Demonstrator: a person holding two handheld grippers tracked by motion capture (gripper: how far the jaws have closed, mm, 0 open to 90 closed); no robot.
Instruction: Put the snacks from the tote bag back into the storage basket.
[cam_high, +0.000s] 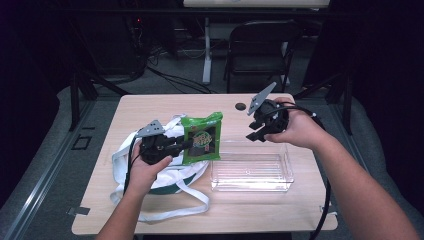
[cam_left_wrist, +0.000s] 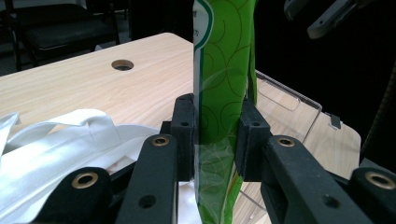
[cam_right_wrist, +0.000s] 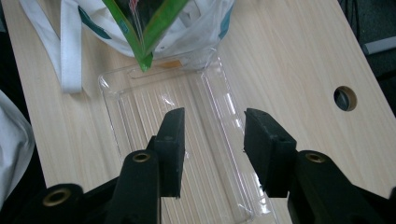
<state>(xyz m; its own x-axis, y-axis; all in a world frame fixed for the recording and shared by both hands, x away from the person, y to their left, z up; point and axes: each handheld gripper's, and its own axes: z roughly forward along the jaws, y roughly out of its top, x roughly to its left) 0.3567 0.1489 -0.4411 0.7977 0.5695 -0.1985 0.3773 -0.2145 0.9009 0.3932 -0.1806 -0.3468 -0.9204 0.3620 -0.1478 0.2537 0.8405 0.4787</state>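
My black left gripper (cam_high: 176, 146) holds a bright green packet (cam_high: 201, 137) — pale swirls on it, a dark panel in front. The cloth bag (cam_high: 170, 172) is white with teal trim — the tray (cam_high: 251, 172) clear, the table (cam_high: 150, 107) light wood-grain.

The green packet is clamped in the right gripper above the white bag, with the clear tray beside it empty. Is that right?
Not quite: the left gripper clamps the green packet, as the left gripper view shows. The right gripper is open with nothing between its jaws. The packet is above the white bag, and the clear tray is empty.
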